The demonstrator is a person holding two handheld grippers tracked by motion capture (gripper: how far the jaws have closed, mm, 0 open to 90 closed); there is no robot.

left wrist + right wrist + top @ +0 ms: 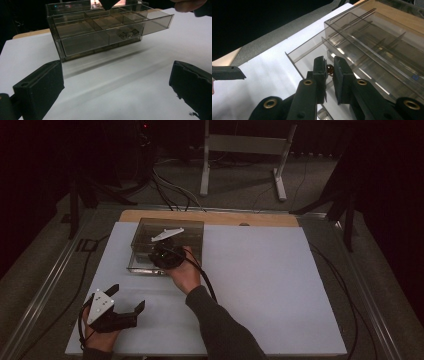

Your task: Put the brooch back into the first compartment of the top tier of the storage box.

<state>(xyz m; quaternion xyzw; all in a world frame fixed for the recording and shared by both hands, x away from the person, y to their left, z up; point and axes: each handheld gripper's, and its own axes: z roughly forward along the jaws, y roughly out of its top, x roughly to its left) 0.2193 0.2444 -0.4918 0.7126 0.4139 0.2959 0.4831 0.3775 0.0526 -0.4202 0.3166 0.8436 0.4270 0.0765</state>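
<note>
1. Dark floor and cables surround a white desk (pixel 280 285); a clear compartment box (pixel 145 227) stands near its far left corner, its drawer (pixel 160 21) pulled open toward the person.
2. Above that drawer, the right gripper (pixel 329 68) pinches a small brown part (pixel 330 69) between narrow fingers, probably to drop it in a compartment.
3. By the near left corner, the left gripper (pixel 127 299) waits with fingers wide, holding nothing.
</note>
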